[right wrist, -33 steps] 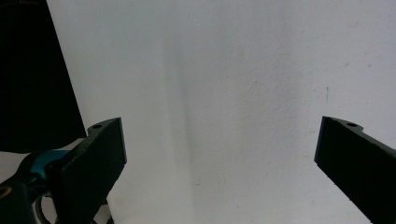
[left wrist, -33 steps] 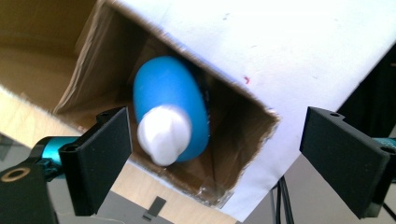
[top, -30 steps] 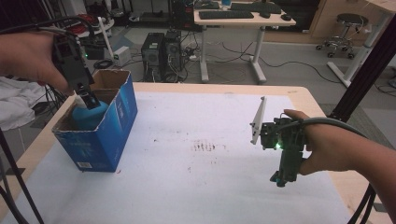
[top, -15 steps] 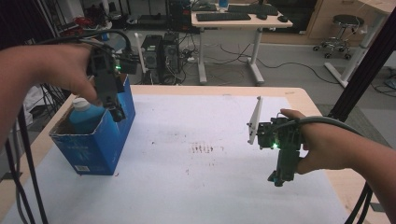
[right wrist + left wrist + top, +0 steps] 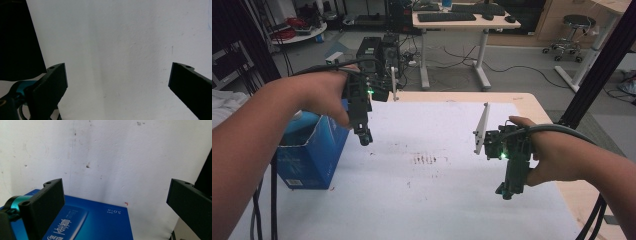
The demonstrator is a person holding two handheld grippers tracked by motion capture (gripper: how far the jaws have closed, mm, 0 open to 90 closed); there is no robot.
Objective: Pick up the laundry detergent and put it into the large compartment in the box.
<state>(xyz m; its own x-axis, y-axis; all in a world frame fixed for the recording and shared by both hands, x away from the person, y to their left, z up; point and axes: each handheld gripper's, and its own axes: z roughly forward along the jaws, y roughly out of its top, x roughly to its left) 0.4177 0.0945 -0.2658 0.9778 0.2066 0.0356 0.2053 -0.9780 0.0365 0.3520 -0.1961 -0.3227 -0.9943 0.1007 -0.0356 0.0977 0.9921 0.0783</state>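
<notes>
Black gripper (image 5: 510,192) jaws with screw holes, green lights.

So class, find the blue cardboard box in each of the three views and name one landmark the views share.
High view: the blue box stands at the table's left edge, beside the left gripper.
Left gripper view: its printed side fills the bottom left, behind the left jaw.
Right gripper view: not in it.
Shared landmark: the white table cover, which all three views look onto.

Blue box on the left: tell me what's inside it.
A light-blue bottle top pokes above the blue box. The person's left forearm and the box walls cover everything else inside.
</notes>
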